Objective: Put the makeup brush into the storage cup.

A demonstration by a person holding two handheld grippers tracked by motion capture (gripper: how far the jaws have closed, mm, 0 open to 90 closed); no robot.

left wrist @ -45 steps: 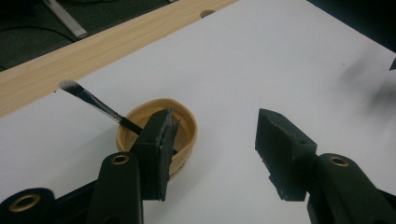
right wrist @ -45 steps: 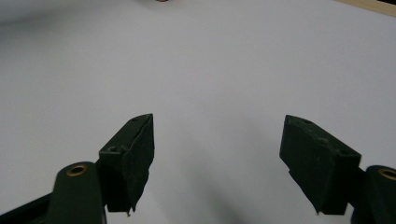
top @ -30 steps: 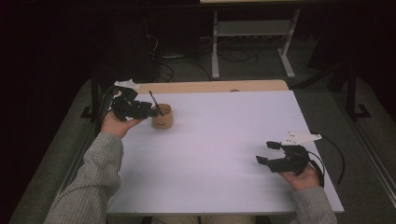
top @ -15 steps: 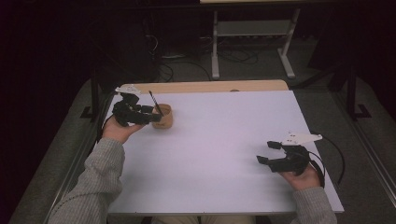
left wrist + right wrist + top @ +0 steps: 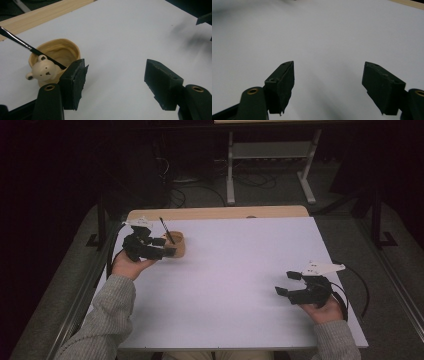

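Slightly back from the cup [image 5: 56, 61] the left gripper [image 5: 162, 246] has been drawn; its jaws are spread, one beside the rim, likely readied for the brush [image 5: 27, 47] leaning inside. Spread and empty, the right gripper [image 5: 289, 283] is hovered over the white table [image 5: 235, 270]; dark floor lies beyond.
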